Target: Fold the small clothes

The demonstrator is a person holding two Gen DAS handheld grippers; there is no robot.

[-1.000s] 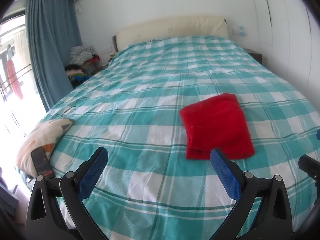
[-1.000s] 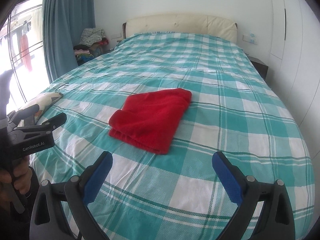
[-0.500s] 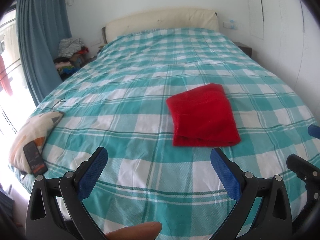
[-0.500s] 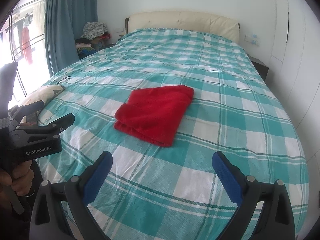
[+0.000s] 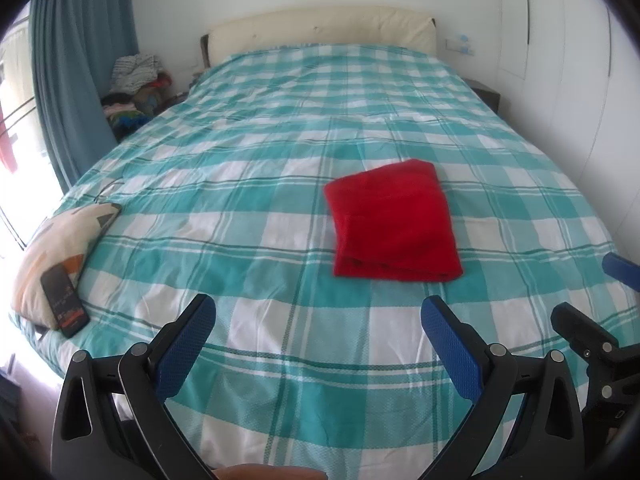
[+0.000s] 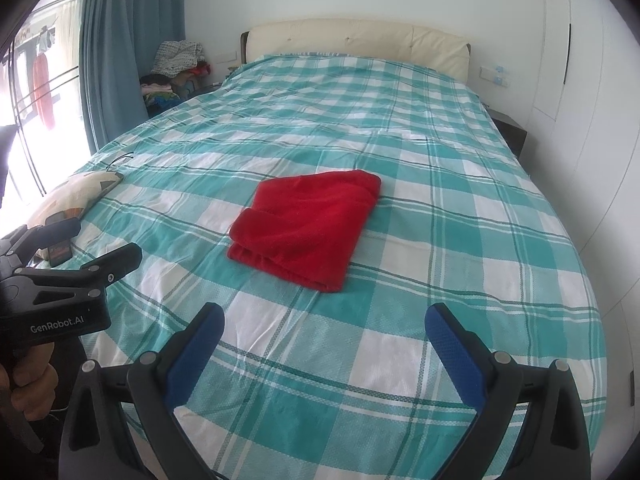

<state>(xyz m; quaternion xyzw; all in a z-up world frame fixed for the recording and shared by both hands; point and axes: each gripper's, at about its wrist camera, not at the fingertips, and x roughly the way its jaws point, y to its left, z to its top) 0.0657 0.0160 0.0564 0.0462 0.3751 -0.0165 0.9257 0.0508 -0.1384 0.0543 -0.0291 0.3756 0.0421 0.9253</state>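
Note:
A red garment (image 5: 394,222) lies folded into a neat rectangle on the teal checked bedspread (image 5: 260,184), right of the bed's middle. My left gripper (image 5: 318,312) hovers open near the foot of the bed, well short of the garment, with nothing between its blue pads. In the right wrist view the same folded red garment (image 6: 306,226) lies ahead and slightly left. My right gripper (image 6: 324,320) is also open and empty, pulled back from it. The left gripper's black body shows at that view's left edge.
A patterned cushion (image 5: 60,248) with a dark phone (image 5: 64,298) on it sits at the bed's left edge. A pile of clothes (image 5: 134,88) stands by the blue curtain (image 5: 76,72). White wardrobe doors (image 6: 592,100) line the right side.
Both grippers have drawn back from the folded red garment, which now sits farther off in both views. The garment itself has not moved.

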